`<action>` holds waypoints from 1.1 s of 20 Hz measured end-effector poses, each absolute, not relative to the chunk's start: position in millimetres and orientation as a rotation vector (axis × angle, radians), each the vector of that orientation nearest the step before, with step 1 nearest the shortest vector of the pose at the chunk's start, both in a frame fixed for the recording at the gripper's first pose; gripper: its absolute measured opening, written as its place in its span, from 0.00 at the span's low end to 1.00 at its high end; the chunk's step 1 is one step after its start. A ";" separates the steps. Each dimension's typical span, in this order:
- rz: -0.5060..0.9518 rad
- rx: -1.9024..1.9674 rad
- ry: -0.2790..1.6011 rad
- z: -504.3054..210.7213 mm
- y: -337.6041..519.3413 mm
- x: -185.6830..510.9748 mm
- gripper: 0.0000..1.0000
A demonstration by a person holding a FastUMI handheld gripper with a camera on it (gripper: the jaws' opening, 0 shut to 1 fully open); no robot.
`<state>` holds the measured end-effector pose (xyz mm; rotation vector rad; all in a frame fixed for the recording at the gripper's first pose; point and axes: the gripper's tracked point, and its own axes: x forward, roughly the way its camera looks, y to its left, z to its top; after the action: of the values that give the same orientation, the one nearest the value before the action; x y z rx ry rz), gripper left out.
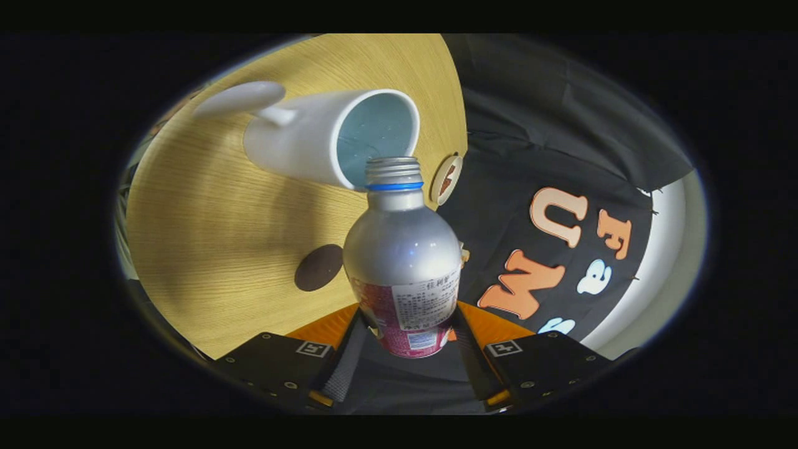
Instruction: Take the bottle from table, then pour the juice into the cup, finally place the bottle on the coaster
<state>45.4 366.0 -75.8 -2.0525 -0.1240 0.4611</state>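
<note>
A: Table (206,249), wooden; cup (324,137), white, at 11 o'clock from the bottle's mouth, rim just beside it.

B: Bottle (402,262), silver, uncapped; long axis runs forward along the fingers. Gripper (405,340) clamps its labelled base from both sides.

A: Coaster (446,179), small, at 1 o'clock; dark disc (318,267) at 9.

Pale wood-grain table (206,206) — black cloth wall (561,125) behind it.

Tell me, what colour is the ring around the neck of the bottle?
Blue. The ring sits just below the threaded mouth of the silver bottle, seen best in the gripper view.
</note>
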 end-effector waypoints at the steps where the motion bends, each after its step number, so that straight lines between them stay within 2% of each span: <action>1: 0.459 -2.061 -0.129 -74.6 366.4 43.7 0.75; 22: 0.458 -2.212 -0.150 -64.5 374.5 37.2 0.75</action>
<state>37.2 374.5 -64.5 -2.2122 -0.1503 0.4580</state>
